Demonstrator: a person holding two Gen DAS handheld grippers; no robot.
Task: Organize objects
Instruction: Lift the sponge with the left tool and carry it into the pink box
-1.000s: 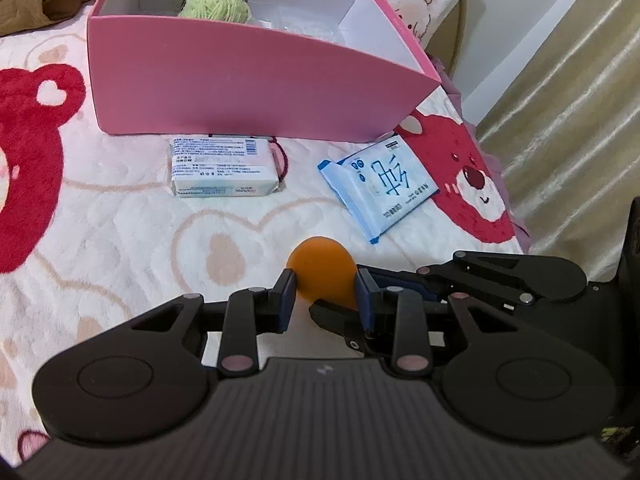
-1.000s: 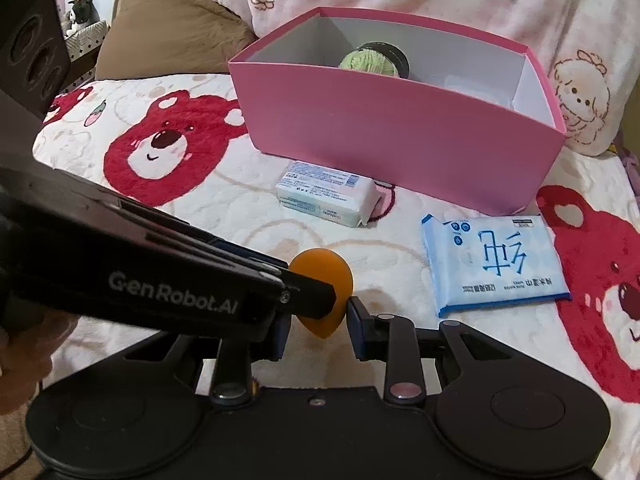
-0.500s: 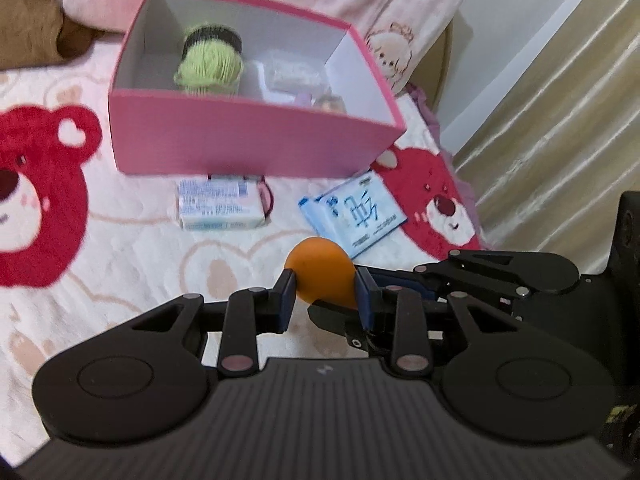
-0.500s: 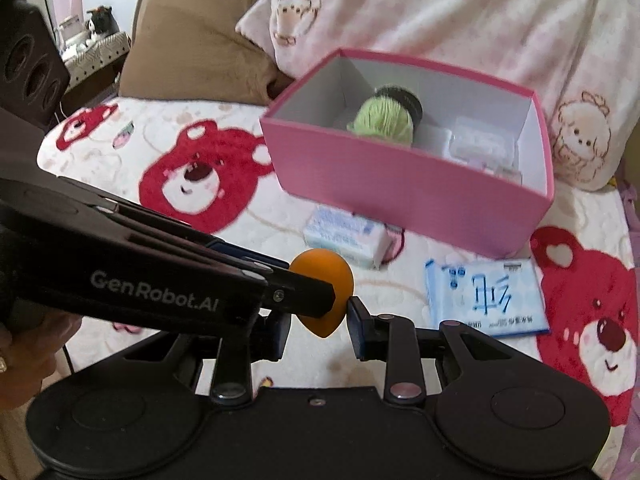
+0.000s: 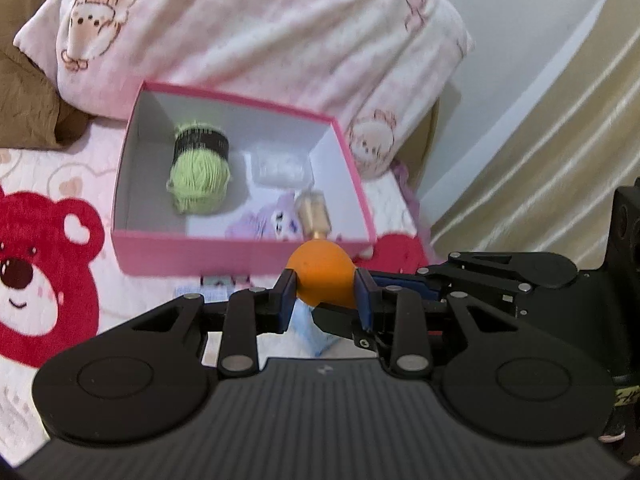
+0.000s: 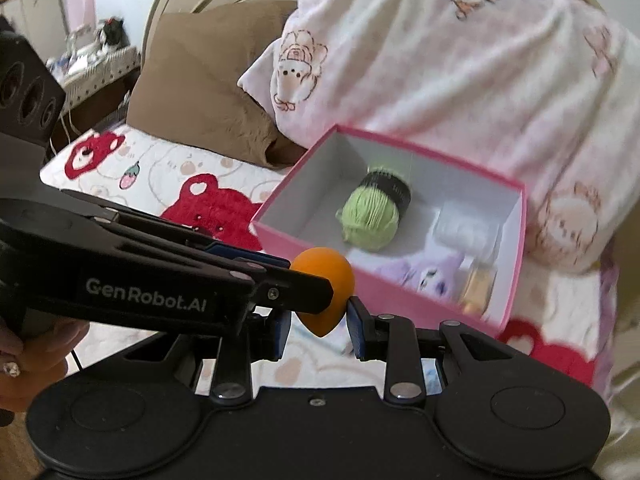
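Two claws meet on one orange egg-shaped sponge [image 5: 322,277], and I take the left wrist view first. My left gripper [image 5: 325,295] is clamped on it, a blue pad pressed to each flank, and it hangs in the air just in front of the near wall of the pink box [image 5: 240,249]. The right gripper [image 5: 404,280] reaches in from the right, its fingers under and behind the sponge. Inside the box I see a green yarn ball [image 5: 199,178], a clear plastic case [image 5: 282,165], a purple plush [image 5: 267,222] and a small gold bottle [image 5: 314,213].

From the right wrist view, the right gripper [image 6: 320,322] closes on the sponge's [image 6: 325,289] pointed lower end, while the left gripper [image 6: 280,286] crosses from the left and grips its upper part. A hand [image 6: 32,354] shows at the left edge. The box [image 6: 384,292] sits on the bear-print bedspread [image 6: 168,176], with pillows behind it.
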